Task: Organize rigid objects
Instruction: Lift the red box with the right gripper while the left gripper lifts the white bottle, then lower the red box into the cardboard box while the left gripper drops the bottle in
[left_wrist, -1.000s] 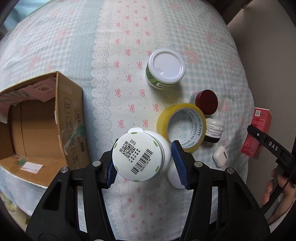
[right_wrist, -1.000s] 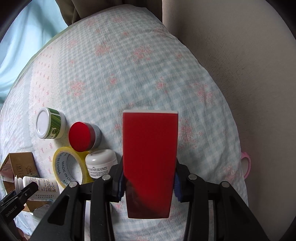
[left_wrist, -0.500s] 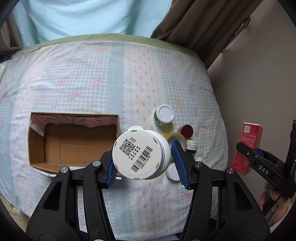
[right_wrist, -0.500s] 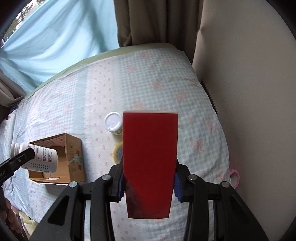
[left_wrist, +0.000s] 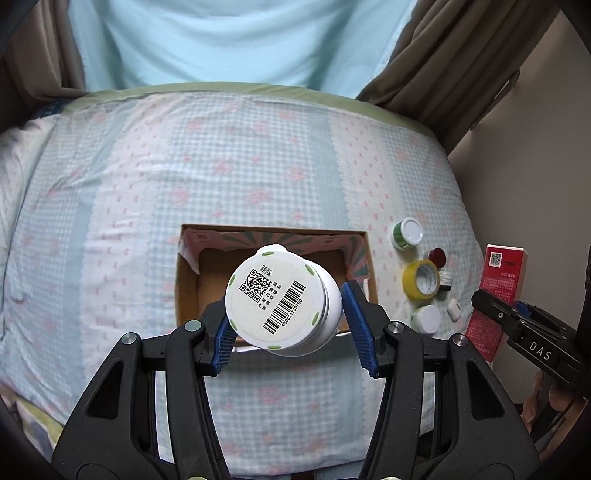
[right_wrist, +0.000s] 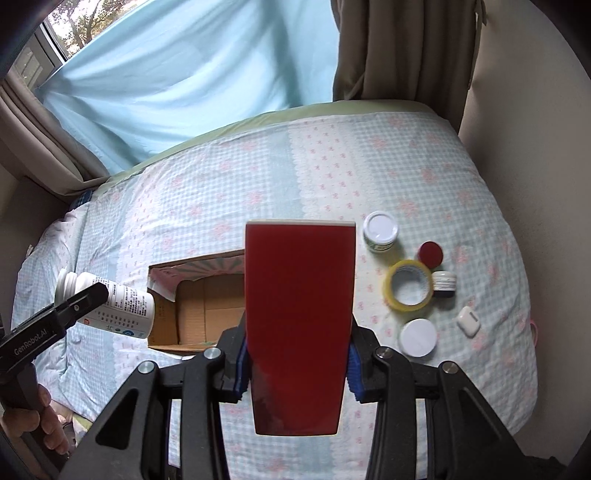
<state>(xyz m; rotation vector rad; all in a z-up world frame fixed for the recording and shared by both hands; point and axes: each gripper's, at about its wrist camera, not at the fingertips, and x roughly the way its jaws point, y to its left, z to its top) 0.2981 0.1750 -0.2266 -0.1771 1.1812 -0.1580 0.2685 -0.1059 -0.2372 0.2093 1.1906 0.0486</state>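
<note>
Left gripper: black frame, blue ribbed pads, closed on a white plastic bottle with a barcode and QR label on its base; the bottle is held in the air on its side, base toward the camera, above the open brown cardboard box with patterned inner flaps, which sits on the checked pale blue and pink bedspread. Right gripper: same make, clamped on a tall red rectangular carton, held upright in the air over the near right part of the box as seen from the right wrist camera. Loose items on the bedspread, right of the box, grouped close together: a green-labelled jar with white lid; a small jar with dark red lid; a roll of yellow adhesive tape lying flat, just beside a small white jar with a black band; a white round lidded jar; a small white earbud case. Beyond the bed: a pale blue curtain and brown drapes.
</note>
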